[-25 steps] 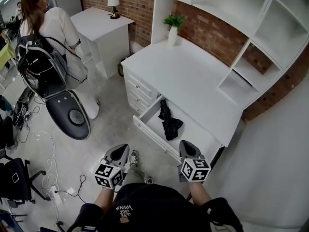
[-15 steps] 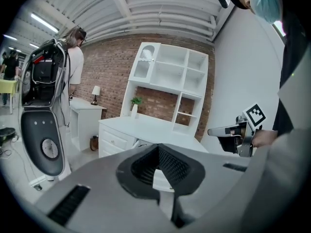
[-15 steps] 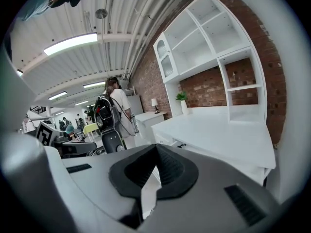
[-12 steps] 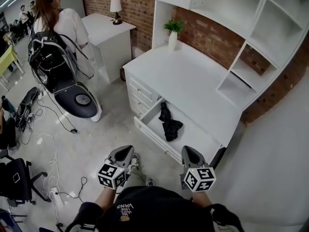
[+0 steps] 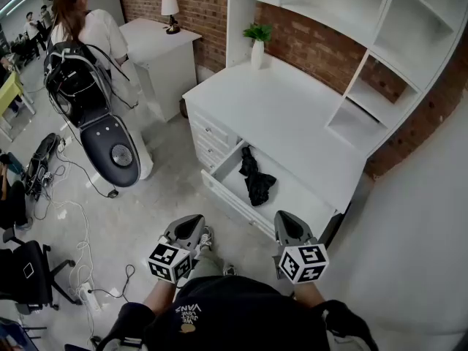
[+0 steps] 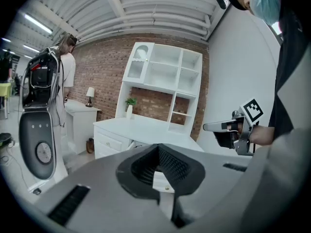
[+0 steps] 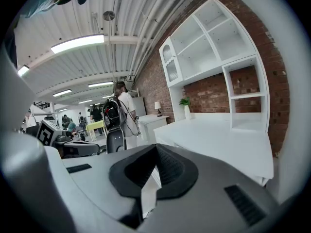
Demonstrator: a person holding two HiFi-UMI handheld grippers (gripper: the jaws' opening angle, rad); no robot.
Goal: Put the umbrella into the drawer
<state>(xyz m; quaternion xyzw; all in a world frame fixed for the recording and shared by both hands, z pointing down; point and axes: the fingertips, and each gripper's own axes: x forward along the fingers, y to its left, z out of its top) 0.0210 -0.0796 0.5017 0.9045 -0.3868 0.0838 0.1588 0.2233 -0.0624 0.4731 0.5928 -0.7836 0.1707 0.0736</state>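
The black folded umbrella (image 5: 256, 181) lies inside the open top drawer (image 5: 228, 196) of the white desk (image 5: 292, 115). Both grippers hover in front of my body, short of the drawer and apart from the umbrella. My left gripper (image 5: 187, 229) is shut with nothing in it; in its own view the jaws (image 6: 160, 149) meet, and the right gripper (image 6: 216, 126) shows beside them. My right gripper (image 5: 289, 227) is also shut and empty, its jaws (image 7: 155, 149) pressed together over the desk top.
A potted plant (image 5: 257, 42) stands at the desk's back corner under white shelves (image 5: 380, 42). A person with a black backpack rig (image 5: 80, 64) stands at the left by a small table with a lamp (image 5: 170, 9). Cables (image 5: 73, 225) and a chair (image 5: 25, 269) are on the floor.
Both grippers have stayed shut and low in front of me, barely shifting. The umbrella has not moved in the drawer. The person at the left has shifted with the dark rig.
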